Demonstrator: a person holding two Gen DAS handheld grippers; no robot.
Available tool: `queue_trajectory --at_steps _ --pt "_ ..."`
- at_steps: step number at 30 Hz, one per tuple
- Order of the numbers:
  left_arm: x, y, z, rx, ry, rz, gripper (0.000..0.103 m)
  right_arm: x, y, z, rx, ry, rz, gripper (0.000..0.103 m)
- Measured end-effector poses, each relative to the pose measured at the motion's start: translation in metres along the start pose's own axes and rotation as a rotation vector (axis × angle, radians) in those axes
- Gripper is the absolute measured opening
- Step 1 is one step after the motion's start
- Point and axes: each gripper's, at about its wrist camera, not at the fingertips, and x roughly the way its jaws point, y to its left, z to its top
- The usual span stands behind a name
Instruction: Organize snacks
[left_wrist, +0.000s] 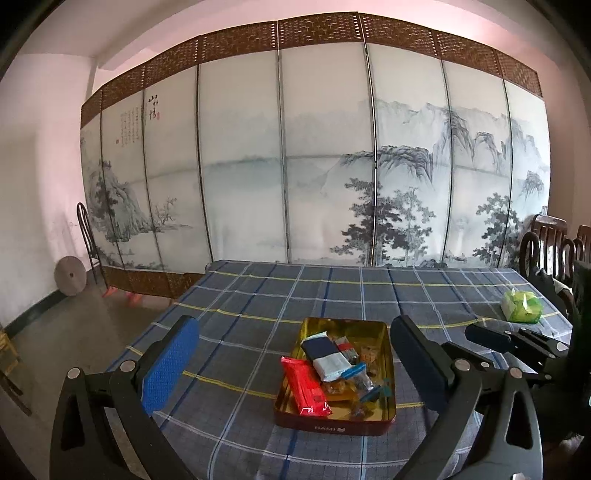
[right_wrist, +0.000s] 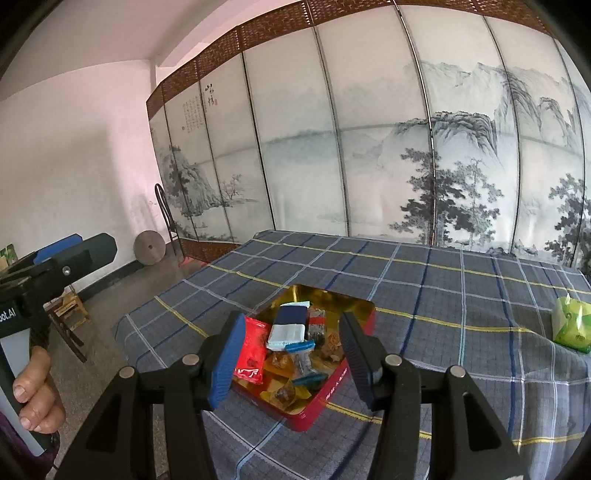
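Observation:
A red tin with a gold inside (left_wrist: 384, 328) (right_wrist: 317, 410) sits on the blue plaid tablecloth. It holds several snacks: a red packet (left_wrist: 306, 386) (right_wrist: 252, 349), a navy and white packet (left_wrist: 325, 354) (right_wrist: 288, 325), and small wrapped candies (left_wrist: 364, 384) (right_wrist: 301, 360). My left gripper (left_wrist: 295, 369) is open and empty, held above the table just short of the tin. My right gripper (right_wrist: 288, 363) is open and empty, with its fingers either side of the tin's near part. The right gripper also shows at the right edge of the left wrist view (left_wrist: 517, 341).
A green and white packet (left_wrist: 521, 305) (right_wrist: 571, 324) lies on the cloth (left_wrist: 258, 295) at the far right. A painted folding screen (left_wrist: 295, 166) stands behind the table. Dark wooden chairs (left_wrist: 550, 243) stand at the right, and a small wooden stool (right_wrist: 70, 314) on the floor at the left.

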Motion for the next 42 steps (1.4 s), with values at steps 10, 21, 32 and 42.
queue_trajectory --at_steps 10,21,32,42 --pt "0.004 -0.001 -0.005 0.007 0.026 0.007 0.103 0.000 0.000 -0.003 0.000 0.009 0.002 0.054" --pt "0.020 -0.008 -0.016 0.038 0.087 0.039 0.103 0.002 -0.007 -0.015 0.019 0.036 -0.003 0.054" --pt "0.045 -0.022 -0.025 0.074 0.158 0.058 0.103 0.006 -0.042 -0.029 0.065 0.064 -0.038 0.059" --pt "0.075 -0.033 -0.032 0.087 0.192 0.123 0.103 0.012 -0.188 -0.067 0.138 0.204 -0.341 0.064"
